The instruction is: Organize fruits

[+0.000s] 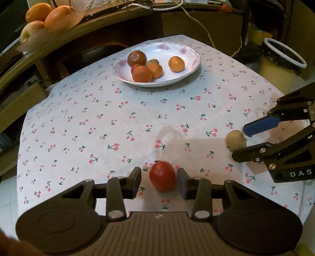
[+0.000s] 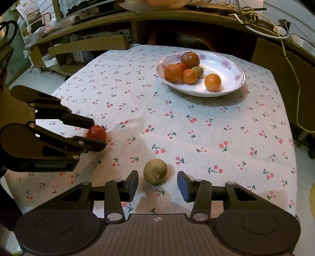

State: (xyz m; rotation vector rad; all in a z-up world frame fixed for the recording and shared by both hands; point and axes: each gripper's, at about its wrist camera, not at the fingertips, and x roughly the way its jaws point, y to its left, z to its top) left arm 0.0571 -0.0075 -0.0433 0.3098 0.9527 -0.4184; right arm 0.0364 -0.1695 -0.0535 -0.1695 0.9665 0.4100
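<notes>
The left gripper (image 1: 159,182) stands spread wide around a red tomato (image 1: 162,176) on the cherry-print tablecloth (image 1: 110,122), a gap showing on each side between the fruit and the 2 fingers. The right gripper (image 2: 157,182) is likewise parted around a pale yellowish-brown fruit (image 2: 155,171) lying on the cloth, with neither pad touching it. The 2 fruits sit near each other along the near edge of the table. Farther back rests a white plate with pink flowers (image 1: 189,51) holding 3 orange fruits, 1 dark reddish-brown round fruit, a small green one and a small red one partly hidden. On a wooden shelf behind the table lie larger oranges (image 1: 57,14).
</notes>
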